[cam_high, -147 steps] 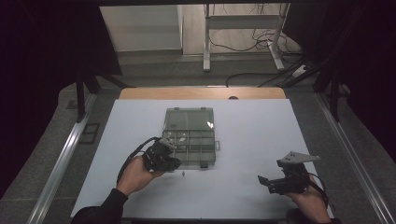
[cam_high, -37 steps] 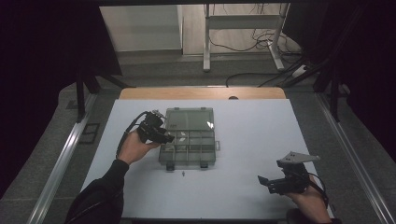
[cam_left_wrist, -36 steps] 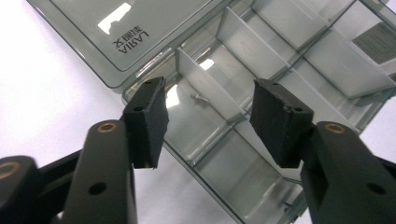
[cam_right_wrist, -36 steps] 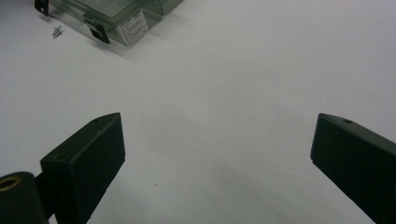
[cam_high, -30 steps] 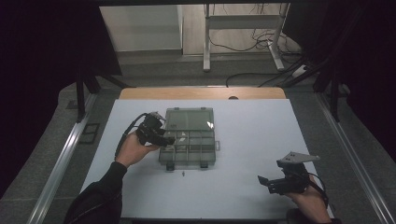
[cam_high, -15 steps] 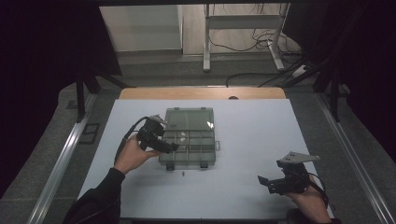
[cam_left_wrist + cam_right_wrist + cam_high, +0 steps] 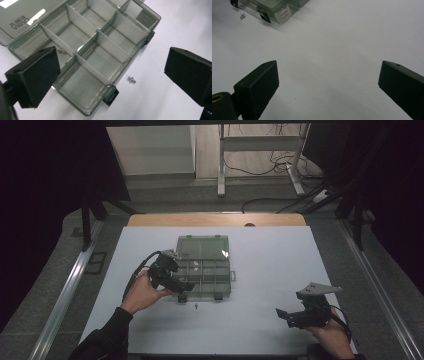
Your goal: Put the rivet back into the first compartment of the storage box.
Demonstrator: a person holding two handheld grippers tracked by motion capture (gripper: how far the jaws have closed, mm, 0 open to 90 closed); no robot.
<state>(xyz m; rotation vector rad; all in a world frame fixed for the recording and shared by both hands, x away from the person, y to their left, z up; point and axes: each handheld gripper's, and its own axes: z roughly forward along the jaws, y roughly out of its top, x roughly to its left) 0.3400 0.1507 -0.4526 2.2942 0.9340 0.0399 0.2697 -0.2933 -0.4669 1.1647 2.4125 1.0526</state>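
The left gripper (image 7: 187, 286) sits at the left edge of the organiser box (image 7: 204, 272), held in the person's left hand (image 7: 142, 292). Its jaws have just been opening and now stand wide apart, with nothing between the pads. The pads (image 7: 37, 75) are matte black wedge-shaped blocks.

The organiser box is a shallow rectangular case of smoke-grey translucent plastic, resting near the middle of the white table (image 7: 260, 260). Its lid (image 7: 202, 247) lies folded back flat on the far side. Thin grey dividers (image 7: 82, 22) split the tray into rectangular compartments. Two dark latches (image 7: 111, 95) project from the near wall.

A small metal screw (image 7: 196, 306) lies on the table just in front of the box, apart from it.

The right gripper (image 7: 282, 315) rests well apart near the right front corner, held in the right hand (image 7: 332, 335), jaws wide apart and empty. A grey three-cornered plate (image 7: 317, 290) tops it.

The left gripper view resolves the dividers, the embossed lettering on the lid and a small metal part (image 7: 60, 50) in one compartment. The right gripper view adds a white printed label (image 7: 282, 14) on the box's side wall. The high view gives the overall layout.
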